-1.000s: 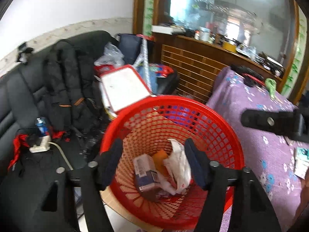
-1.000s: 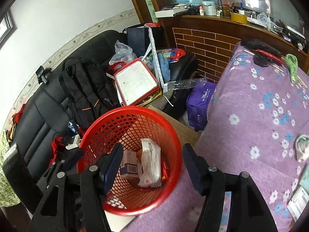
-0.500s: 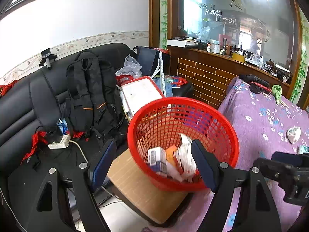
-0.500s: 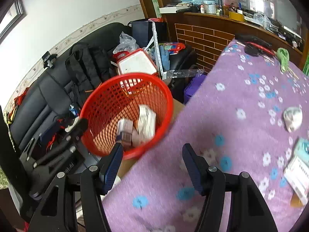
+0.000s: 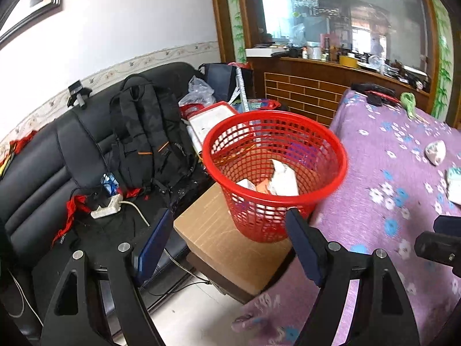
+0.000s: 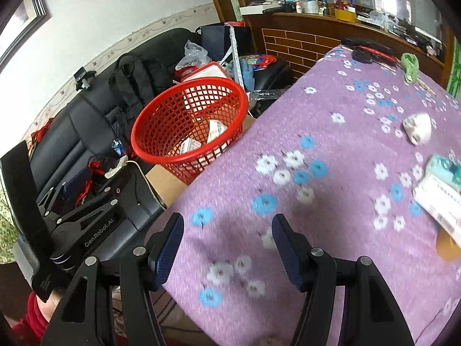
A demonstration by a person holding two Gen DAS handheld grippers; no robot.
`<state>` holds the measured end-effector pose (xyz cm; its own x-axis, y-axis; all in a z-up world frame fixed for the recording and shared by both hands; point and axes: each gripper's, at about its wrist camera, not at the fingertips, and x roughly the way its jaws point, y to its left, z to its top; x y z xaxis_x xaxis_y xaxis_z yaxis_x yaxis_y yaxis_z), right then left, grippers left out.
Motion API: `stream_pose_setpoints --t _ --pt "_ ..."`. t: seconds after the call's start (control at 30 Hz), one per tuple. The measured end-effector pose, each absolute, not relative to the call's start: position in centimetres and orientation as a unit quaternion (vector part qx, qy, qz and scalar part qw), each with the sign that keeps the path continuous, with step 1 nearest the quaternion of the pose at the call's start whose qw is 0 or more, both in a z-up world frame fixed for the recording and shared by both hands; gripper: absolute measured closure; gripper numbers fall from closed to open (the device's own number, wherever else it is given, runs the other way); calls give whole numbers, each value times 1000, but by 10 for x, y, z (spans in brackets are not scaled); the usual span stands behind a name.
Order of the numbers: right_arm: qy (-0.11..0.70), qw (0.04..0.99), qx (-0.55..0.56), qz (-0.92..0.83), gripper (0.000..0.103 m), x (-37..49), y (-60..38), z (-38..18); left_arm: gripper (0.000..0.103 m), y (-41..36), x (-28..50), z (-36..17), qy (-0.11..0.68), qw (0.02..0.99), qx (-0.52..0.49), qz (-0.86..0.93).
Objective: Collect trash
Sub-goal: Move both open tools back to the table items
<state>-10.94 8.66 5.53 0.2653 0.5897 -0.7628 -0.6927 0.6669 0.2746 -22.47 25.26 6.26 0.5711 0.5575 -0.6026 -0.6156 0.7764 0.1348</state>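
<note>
Several scraps already sit in the red basket at ten o'clock, while a crumpled wad and packets wait at two to three o'clock on the purple tablecloth, both the right gripper and left gripper spread wide, grasping nothing.

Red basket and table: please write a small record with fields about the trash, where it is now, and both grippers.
basket: red basket stands on a cardboard box, beside the table
basket contents: white wrapper and small boxes
table: purple flowered cloth
trash on table: crumpled white wad, flat packets near the right edge
left gripper: open, empty
right gripper: open, empty, over the cloth
</note>
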Motion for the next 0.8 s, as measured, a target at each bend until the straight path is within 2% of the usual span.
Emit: stream_pose_setpoints --t 0.23,0.8 --pt "445 812 -22 378 35 -109 33 62 24 209 -214 78 313 904 -11 290" --pt "430 860 98 258 35 -72 -130 64 24 90 -124 83 354 926 43 124"
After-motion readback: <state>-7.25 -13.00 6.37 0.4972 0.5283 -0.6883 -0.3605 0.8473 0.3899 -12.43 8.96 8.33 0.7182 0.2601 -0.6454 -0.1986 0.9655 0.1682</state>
